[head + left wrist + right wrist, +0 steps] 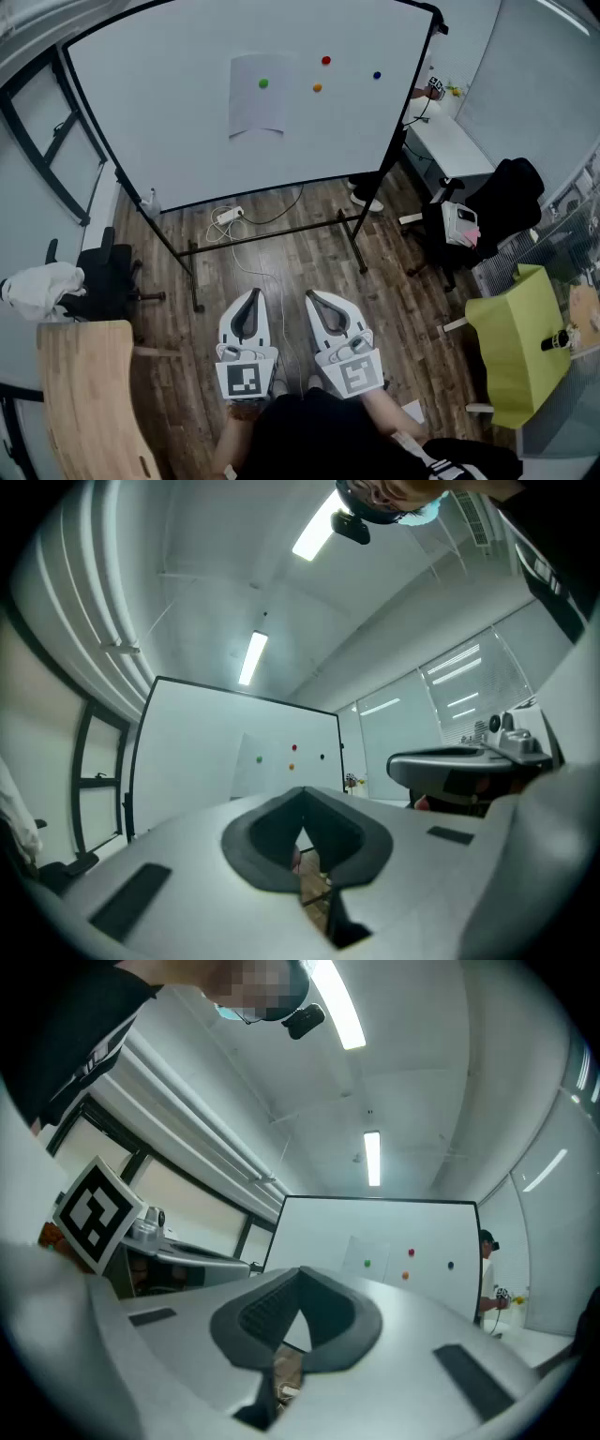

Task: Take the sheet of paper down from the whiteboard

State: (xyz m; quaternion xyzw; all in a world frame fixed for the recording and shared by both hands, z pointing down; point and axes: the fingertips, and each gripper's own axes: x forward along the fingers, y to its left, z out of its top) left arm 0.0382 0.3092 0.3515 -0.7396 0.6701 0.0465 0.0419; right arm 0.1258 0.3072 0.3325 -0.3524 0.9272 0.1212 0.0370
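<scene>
A pale sheet of paper (256,96) hangs on the whiteboard (169,112), pinned near its top by a green magnet (263,83). Red (325,60), orange (317,87) and blue (377,75) magnets sit to its right. Both grippers are low in the head view, well short of the board. My left gripper (253,293) and right gripper (312,296) are shut and empty, side by side, pointing at the board. In the left gripper view the paper (253,772) shows far beyond the shut left gripper (302,791). Past the shut right gripper (300,1272) the paper (367,1262) also hangs far off.
The board's stand has black legs (272,234), with a power strip and cables (228,216) on the wooden floor. A wooden table (89,394) and black chair (105,277) are at the left. A green chair (520,347), a dark chair (497,206) and a white desk (450,145) are at the right. A person (486,1279) stands by the board's right edge.
</scene>
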